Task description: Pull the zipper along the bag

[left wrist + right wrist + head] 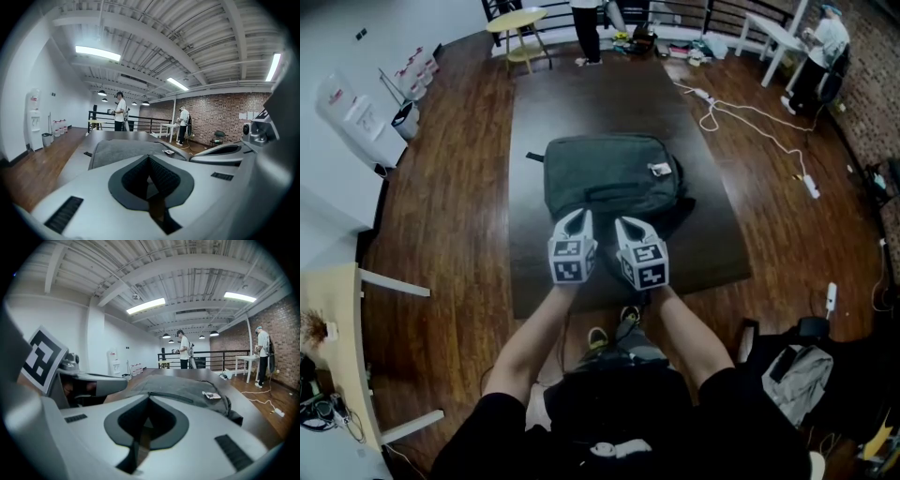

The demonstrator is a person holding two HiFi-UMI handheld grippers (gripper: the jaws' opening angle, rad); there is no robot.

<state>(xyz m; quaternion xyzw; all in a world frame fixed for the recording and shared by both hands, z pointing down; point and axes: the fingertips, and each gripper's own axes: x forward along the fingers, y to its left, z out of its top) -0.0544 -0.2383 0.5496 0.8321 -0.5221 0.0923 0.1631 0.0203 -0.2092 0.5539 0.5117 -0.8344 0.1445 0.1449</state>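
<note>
Both claws are together with nothing between them. The left claw (149, 157) and right claw (150, 396) sit side by side at the near edge of the backpack (614, 169); can't tell whether either tip touches it. The grey backpack lies flat on a dark mat (581, 94) on the wooden floor (450, 216). Its zipper (171, 397) runs across the top panel just beyond the right claw's tip.

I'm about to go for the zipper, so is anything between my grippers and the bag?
Nothing visible. The left gripper and right gripper are both at the near edge of the bag, jaws together and empty, with only the mat around it.
</note>
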